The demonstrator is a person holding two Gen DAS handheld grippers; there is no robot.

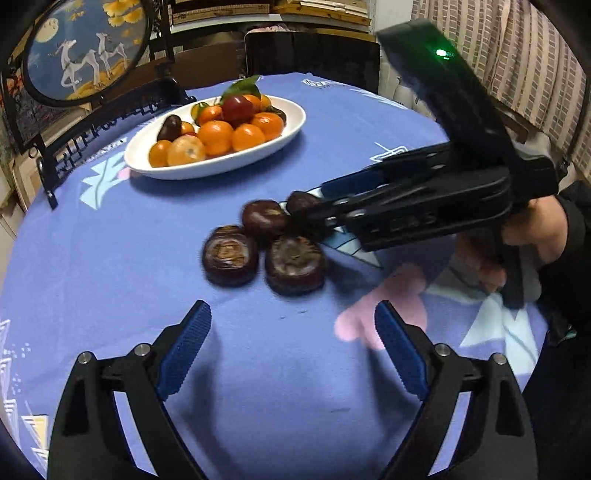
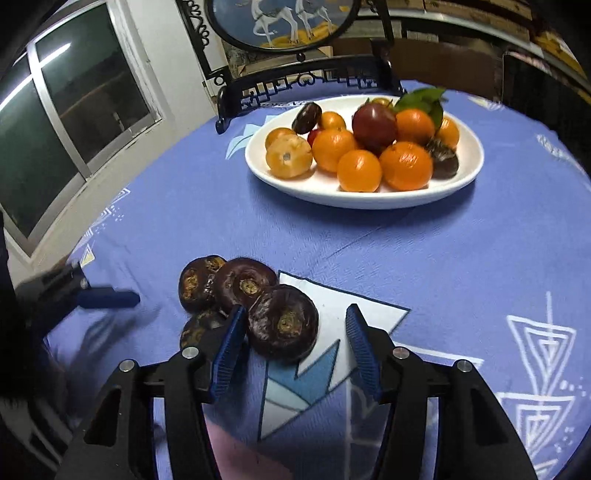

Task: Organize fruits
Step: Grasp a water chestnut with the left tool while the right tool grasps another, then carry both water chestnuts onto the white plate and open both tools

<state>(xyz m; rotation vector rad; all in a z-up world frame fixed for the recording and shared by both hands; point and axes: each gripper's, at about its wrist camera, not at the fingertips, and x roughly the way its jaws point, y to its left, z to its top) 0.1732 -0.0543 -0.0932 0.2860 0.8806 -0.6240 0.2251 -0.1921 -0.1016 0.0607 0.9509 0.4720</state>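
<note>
Left wrist view: the left tongs (image 1: 293,325) hang open over the blue cloth of the bench (image 1: 110,258), their blue pads (image 1: 192,343) spread wide with nothing between them. Just ahead lie dark brown chestnuts (image 1: 258,251) in a tight cluster, touching one another. The right tongs (image 1: 310,206) reach in from the right, held in a hand (image 1: 532,229), with their tips at the far chestnut of the cluster; from here I cannot tell how wide they stand. Farther back sits a white oval plate (image 1: 288,129) heaped with oranges (image 1: 218,136), a dark red fruit (image 1: 238,107) on top and a dark chestnut (image 1: 170,127) at its left end. A round painted screen (image 1: 85,48) stands behind the plate.

Right wrist view: the right tongs (image 2: 295,321) are open. One chestnut (image 2: 282,323) lies between the pads, touching the left pad (image 2: 229,350) and apart from the right one. The other chestnuts (image 2: 221,284) crowd against it on the left. A finger of the left tongs (image 2: 107,297) shows at the left edge. The plate (image 2: 369,195) of oranges (image 2: 406,166) stands well beyond, near the screen (image 2: 280,22).
</note>
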